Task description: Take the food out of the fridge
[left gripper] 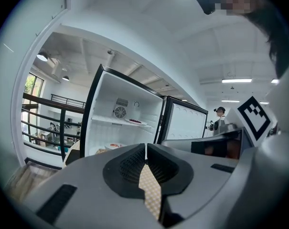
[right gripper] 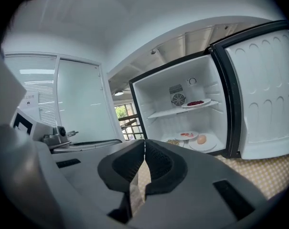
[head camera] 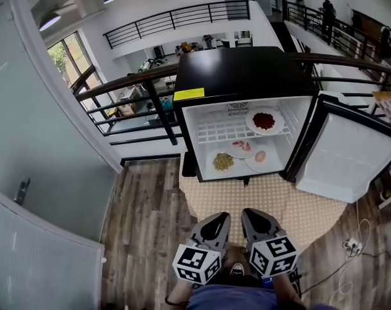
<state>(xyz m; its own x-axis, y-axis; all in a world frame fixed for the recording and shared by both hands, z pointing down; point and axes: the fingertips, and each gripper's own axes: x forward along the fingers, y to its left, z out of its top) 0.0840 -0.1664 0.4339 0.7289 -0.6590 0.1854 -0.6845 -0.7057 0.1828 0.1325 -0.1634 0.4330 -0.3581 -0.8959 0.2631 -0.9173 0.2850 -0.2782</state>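
A small black fridge (head camera: 243,76) stands ahead with its door (head camera: 347,157) swung open to the right. On its wire shelf lies a plate of red food (head camera: 264,121) (right gripper: 196,102) (left gripper: 135,122). The fridge floor holds a plate of greenish food (head camera: 223,161), a plate of pink pieces (head camera: 241,148) (right gripper: 186,135) and a plate with an egg-like item (head camera: 260,156) (right gripper: 202,140). My left gripper (head camera: 220,219) (left gripper: 145,149) and right gripper (head camera: 252,215) (right gripper: 144,147) hang side by side well short of the fridge. Both are shut and hold nothing.
A beige patterned mat (head camera: 266,199) lies under the fridge on a wood floor (head camera: 143,225). A black railing (head camera: 137,82) runs behind it. A white wall panel (head camera: 33,173) is at the left. Cables and a power strip (head camera: 350,244) lie at the right.
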